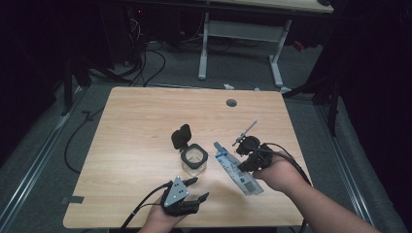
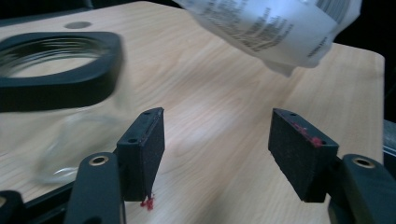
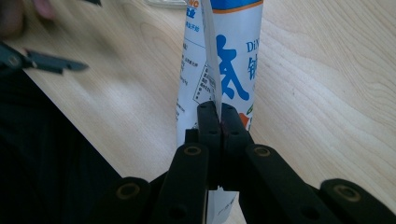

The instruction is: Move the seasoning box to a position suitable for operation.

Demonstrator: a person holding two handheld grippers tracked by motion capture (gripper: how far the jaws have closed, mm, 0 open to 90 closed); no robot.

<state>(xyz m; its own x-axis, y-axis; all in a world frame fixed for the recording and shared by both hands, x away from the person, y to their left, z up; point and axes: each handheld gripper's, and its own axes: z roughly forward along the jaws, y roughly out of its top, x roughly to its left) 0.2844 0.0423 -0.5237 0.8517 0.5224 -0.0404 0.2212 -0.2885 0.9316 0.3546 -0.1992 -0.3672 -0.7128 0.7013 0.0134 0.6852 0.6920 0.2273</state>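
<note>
So the right hand comes in from the lower right with the forearm angled up toward the middle of the worktop, and its right tongs are clamped tight on the edge of a white and blue packet, which lies slanted just right of the jar. The left hand sits low at the near edge, and the left tongs point up toward the jar with the jaws spread wide and nothing between them. The jar is clear glass with a black squarish collar, and its black flip lid stands open behind it. The right gripper view gives you what the high view can't: the jaws pinch a thin seam of the packet, and you can see blue printed characters plus an orange band near the top. The left gripper view adds the close-up: the jar's black rim sits off to the left of the open pads, the packet hangs raised above the wood, and there are small red specks on the pads.
</note>
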